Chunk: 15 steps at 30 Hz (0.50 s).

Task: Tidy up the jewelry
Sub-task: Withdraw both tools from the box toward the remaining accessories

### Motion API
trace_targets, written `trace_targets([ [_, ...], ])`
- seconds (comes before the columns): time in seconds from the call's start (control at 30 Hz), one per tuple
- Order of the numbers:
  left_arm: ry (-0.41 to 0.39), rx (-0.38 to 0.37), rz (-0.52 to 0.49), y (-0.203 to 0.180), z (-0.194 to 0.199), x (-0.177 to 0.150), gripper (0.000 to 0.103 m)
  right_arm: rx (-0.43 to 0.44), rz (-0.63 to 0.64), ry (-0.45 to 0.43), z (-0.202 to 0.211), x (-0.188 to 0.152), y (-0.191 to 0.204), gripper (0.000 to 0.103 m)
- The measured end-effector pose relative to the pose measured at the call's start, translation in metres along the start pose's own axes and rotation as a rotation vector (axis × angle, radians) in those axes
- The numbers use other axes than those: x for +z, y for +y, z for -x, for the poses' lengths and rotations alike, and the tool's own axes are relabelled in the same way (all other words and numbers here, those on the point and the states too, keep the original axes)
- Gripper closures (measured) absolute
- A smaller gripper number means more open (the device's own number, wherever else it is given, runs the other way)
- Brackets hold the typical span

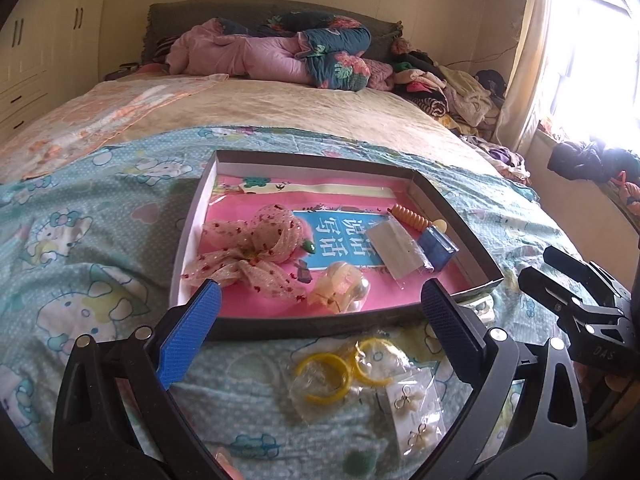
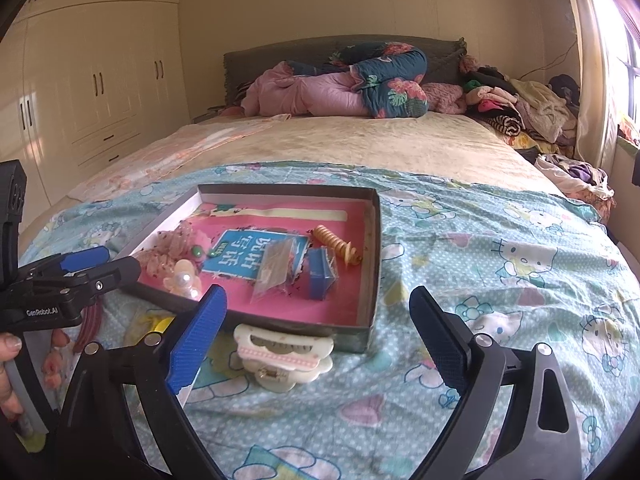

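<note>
Both claws hang over the bed point(image 2: 400, 148), spread wide with nothing between their fingers. The left claw point(image 1: 320, 316) sits low at the near rim of the tray point(image 1: 280, 326), a shallow dark-walled box lying on the cartoon-cat sheet point(image 1: 100, 240). Inside the tray, on a pink lining, there's a gauzy bow point(image 1: 252, 256) at the left, a small green bead point(image 1: 310, 246) just beside it, a bagged pearl clip point(image 1: 344, 286) near the front wall, a clear packet point(image 1: 394, 250) across the blue label point(image 1: 332, 240), a blue box point(image 1: 438, 248) to its right, and an orange spiral clip point(image 1: 412, 218) toward the far right corner. Outside the tray, on the sheet right below the left claw, lie yellow bangles point(image 1: 344, 370) in a clear bag, and touching them an earring card point(image 1: 416, 412) with two pairs on it. The right claw point(image 2: 318, 334) hovers at the tray's near right corner, and a white hair claw clip point(image 2: 282, 354) rests on the sheet against the tray's front wall, between those open fingers in the right wrist view. From that view the left claw shows at the far left edge, a hand point(image 2: 10, 364) gripping its handle, and red cords point(image 2: 90, 326) dangle beneath it.
</note>
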<state>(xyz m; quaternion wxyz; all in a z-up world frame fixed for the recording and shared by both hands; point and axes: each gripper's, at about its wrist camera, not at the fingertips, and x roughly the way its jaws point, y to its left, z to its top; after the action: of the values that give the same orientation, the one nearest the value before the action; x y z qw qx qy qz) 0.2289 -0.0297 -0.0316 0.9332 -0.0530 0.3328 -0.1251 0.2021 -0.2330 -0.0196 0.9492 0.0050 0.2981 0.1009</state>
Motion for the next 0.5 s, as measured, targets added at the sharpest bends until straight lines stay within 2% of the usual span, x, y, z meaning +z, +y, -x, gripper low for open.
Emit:
trace_targets([
  [0.5, -0.019, 0.058, 0.029, 0.022, 0.028, -0.017, 0.012, 0.073, 0.041, 0.022, 0.011, -0.016, 0.037, 0.013],
])
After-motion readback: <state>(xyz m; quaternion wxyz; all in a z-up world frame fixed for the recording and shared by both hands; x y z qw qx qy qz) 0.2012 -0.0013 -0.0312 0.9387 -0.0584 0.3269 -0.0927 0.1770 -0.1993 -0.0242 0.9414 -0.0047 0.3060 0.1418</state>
